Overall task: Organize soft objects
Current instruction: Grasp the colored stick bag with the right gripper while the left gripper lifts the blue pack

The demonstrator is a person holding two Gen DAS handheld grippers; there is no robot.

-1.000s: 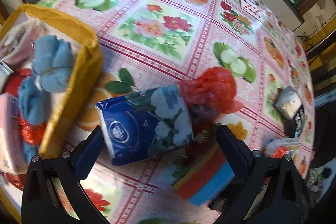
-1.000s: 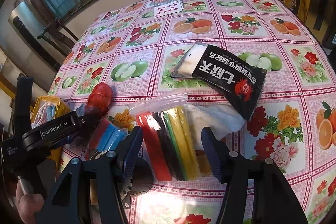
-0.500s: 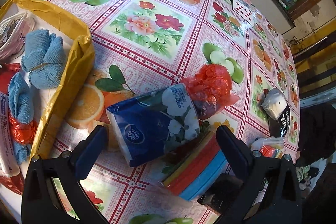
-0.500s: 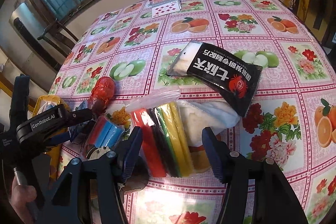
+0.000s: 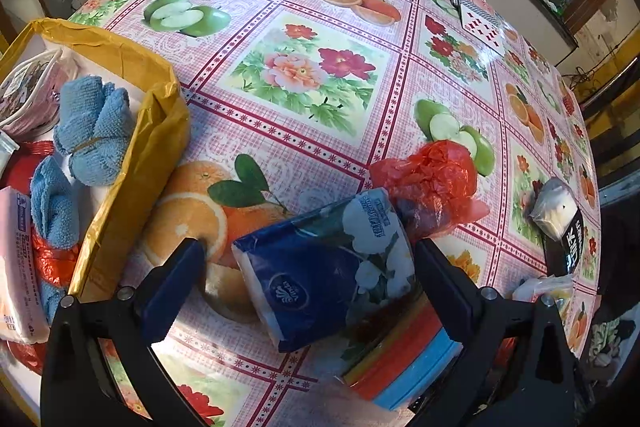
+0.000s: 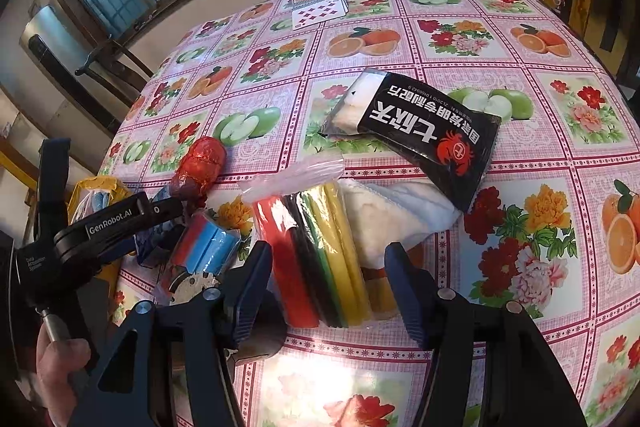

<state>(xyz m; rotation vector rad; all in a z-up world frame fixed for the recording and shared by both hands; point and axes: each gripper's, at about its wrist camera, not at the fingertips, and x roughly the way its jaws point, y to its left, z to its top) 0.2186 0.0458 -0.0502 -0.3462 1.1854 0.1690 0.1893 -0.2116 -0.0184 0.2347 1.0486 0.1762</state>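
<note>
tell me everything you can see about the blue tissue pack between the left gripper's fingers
The soft blue plastic tissue pack, printed with white flowers and a round logo, lies tilted on the floral tablecloth between the open left gripper fingers. It overlaps a stack of coloured sponges; the red crumpled plastic bag sits at its far corner.

The tablecloth (image 5: 280,39) is pink check with squares of oranges, green apples and flowers. At seven o'clock in the left wrist view, the yellow bag (image 5: 160,131) holds light-blue towels (image 5: 94,131). The tissue pack (image 5: 332,267) is dark blue with white blossoms; the crumpled bag (image 5: 432,175) at one o'clock of it is red. The packet (image 6: 432,135) is black, lettered white, with what may be a red crab.
</note>
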